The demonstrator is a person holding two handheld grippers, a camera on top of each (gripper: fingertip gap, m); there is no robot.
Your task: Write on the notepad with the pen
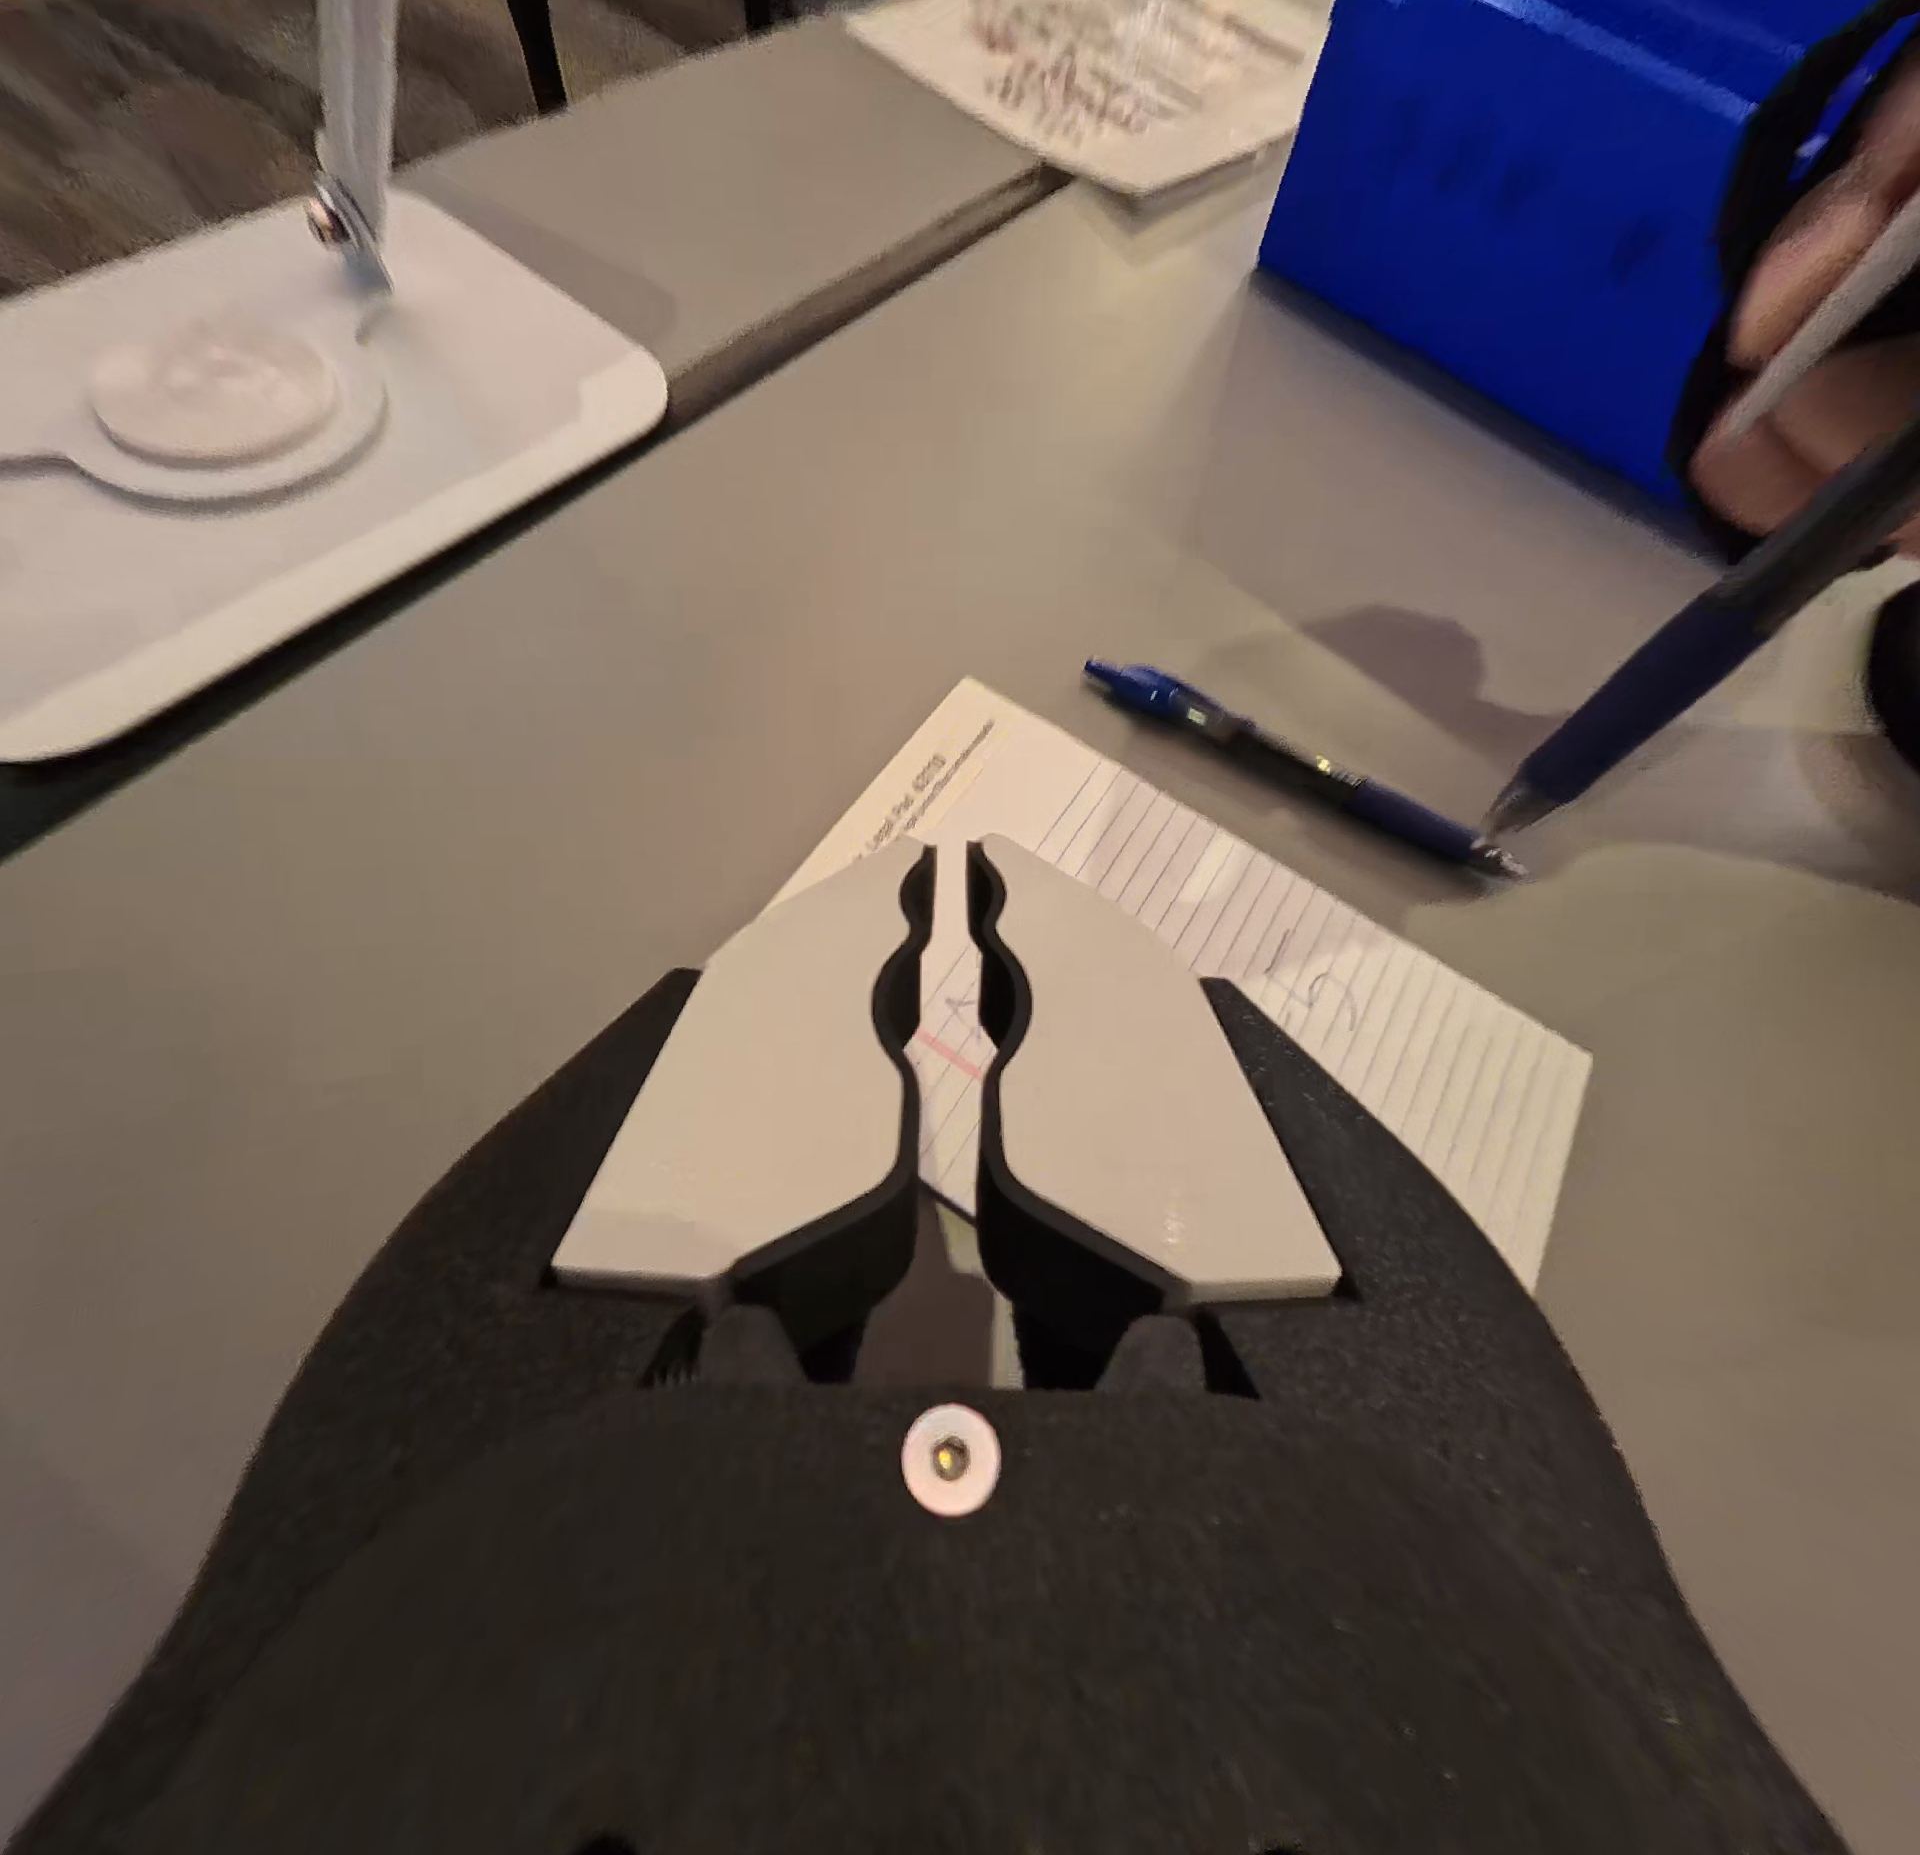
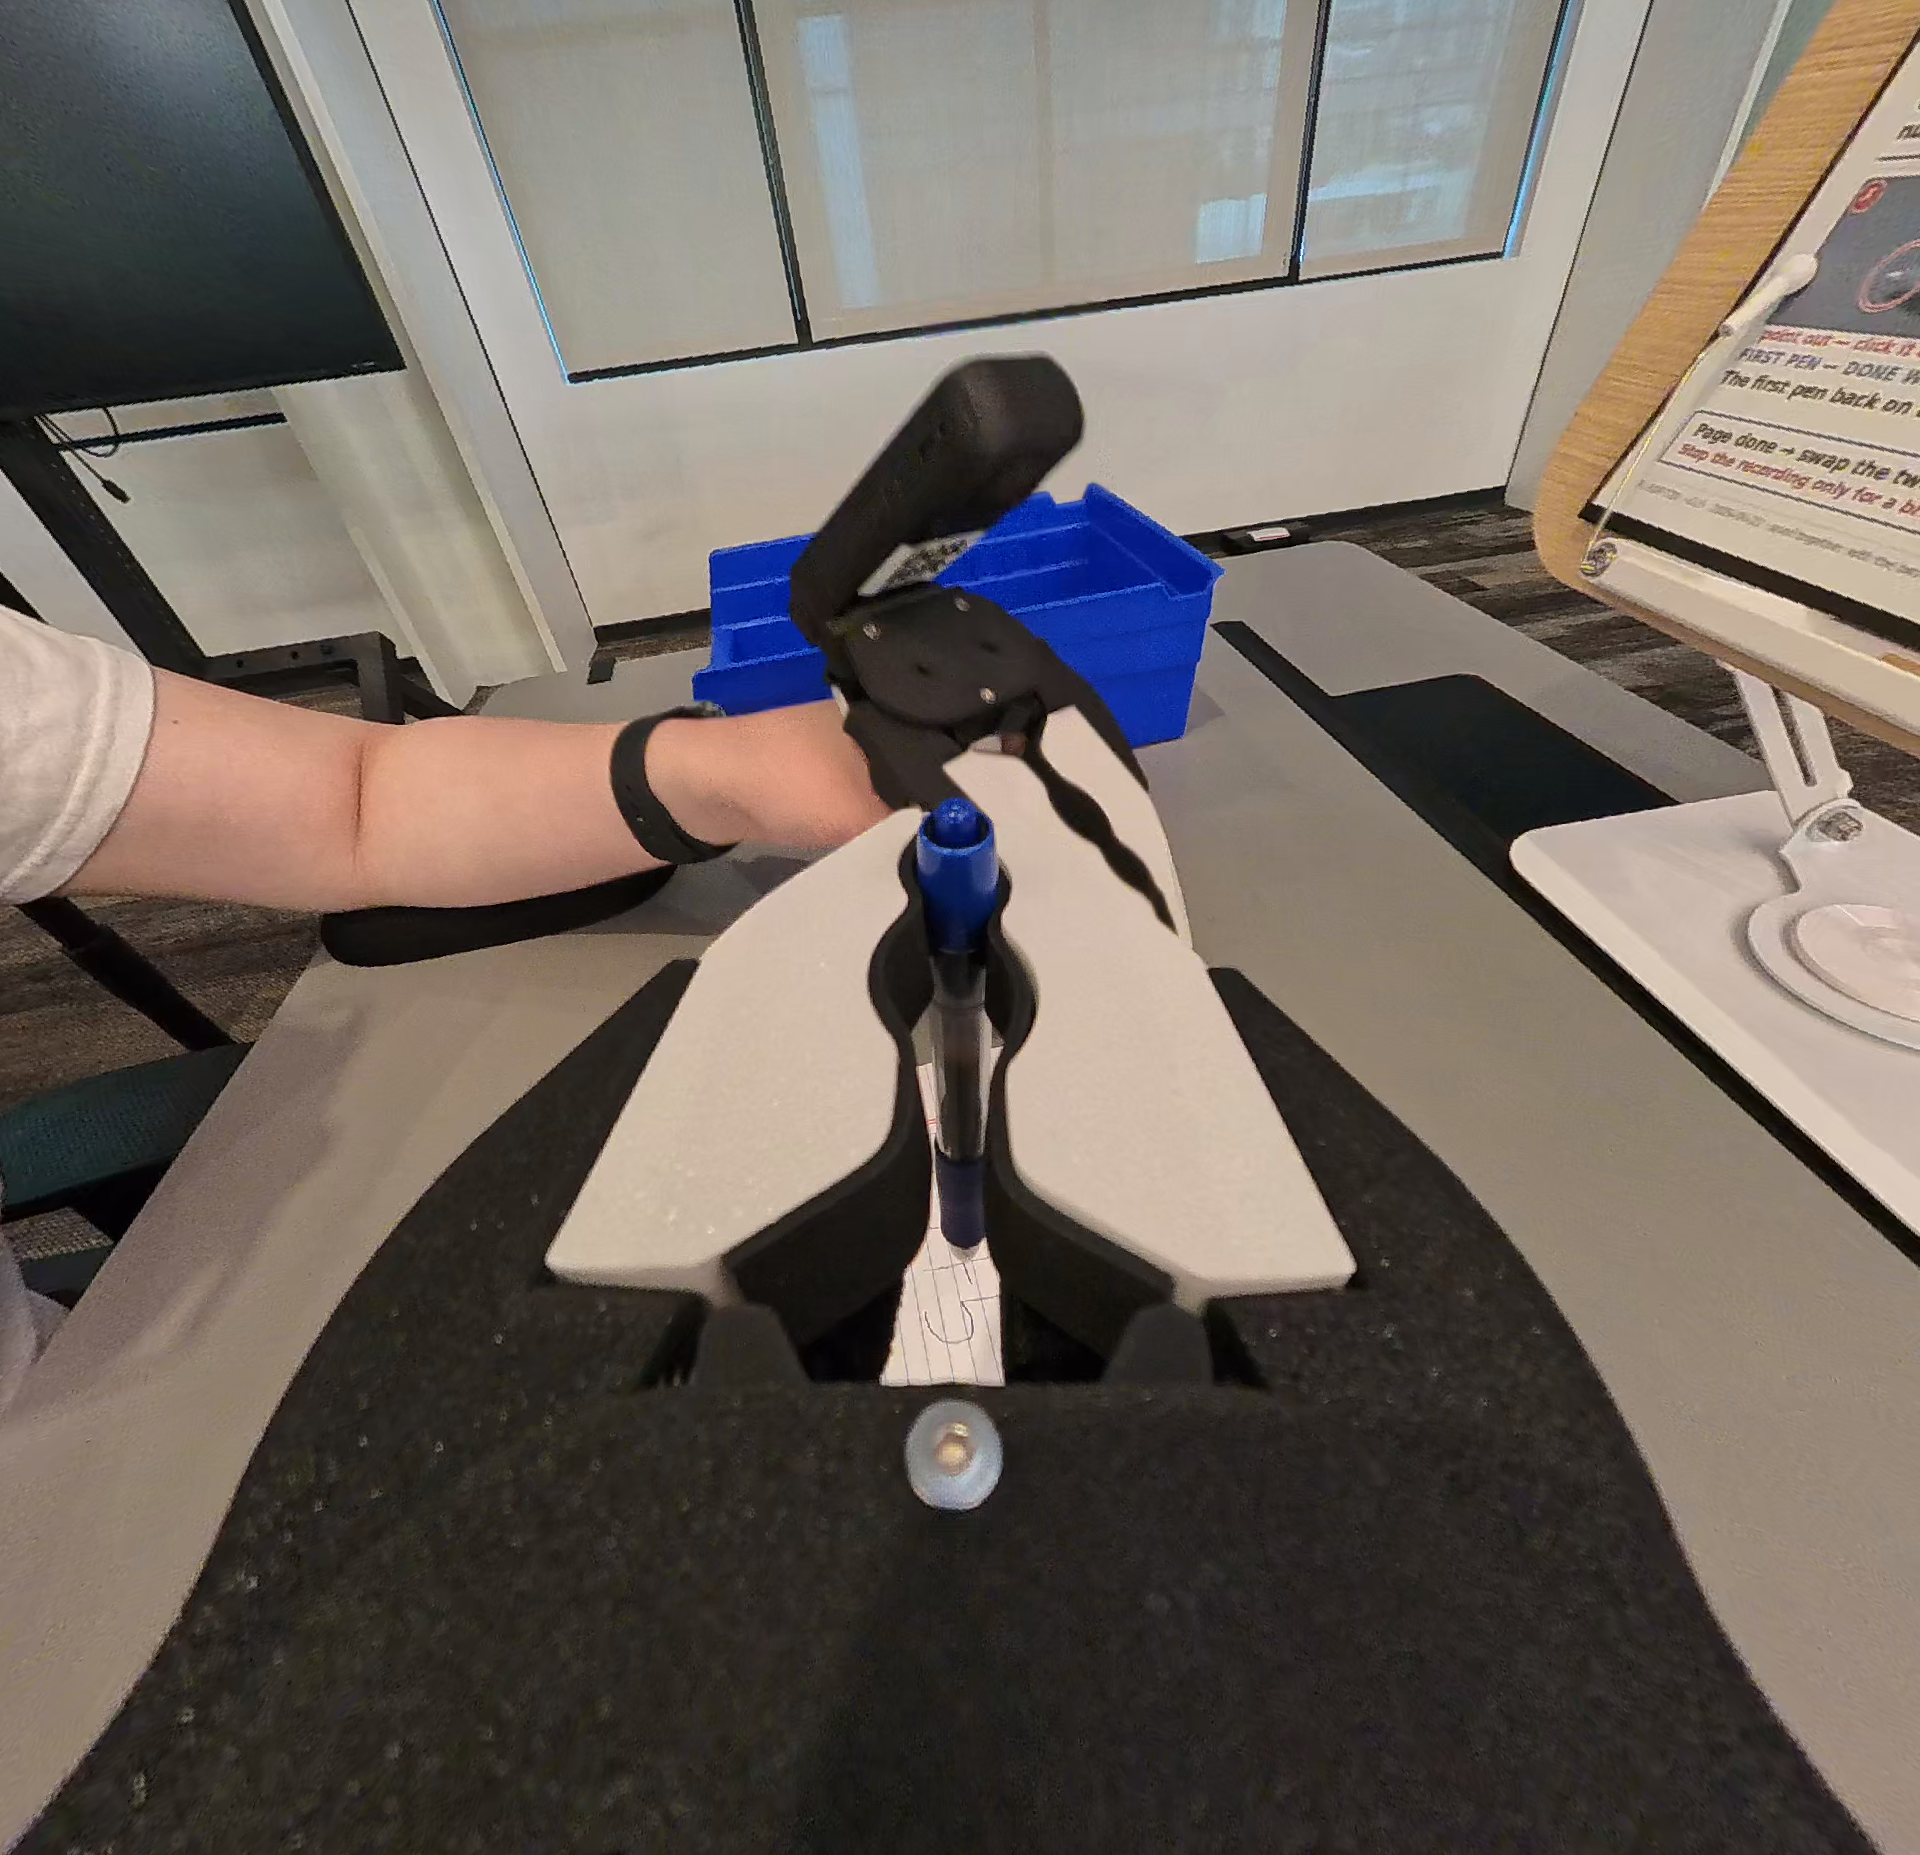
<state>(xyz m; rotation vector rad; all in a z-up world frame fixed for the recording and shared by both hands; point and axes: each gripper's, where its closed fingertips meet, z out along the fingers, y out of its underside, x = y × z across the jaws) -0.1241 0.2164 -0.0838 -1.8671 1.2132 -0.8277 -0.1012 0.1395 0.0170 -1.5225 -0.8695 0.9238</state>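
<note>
Printed instruction sheet on the wooden stand has black and red text. Notepad has a small printed header strip plus handwritten pen marks. Scribbled sheet is too blurry.

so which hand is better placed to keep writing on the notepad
Right. Its tool is shut on a pen with the tip down over the notepad. The left tool is nearly shut, holds nothing and only hovers over the pad.

Blurred beyond reading: scribbled paper at the top of the left wrist view. Cut off by the right edge there: held pen and blue bin. Mostly hidden in the right wrist view: notepad, behind the right gripper.
</note>
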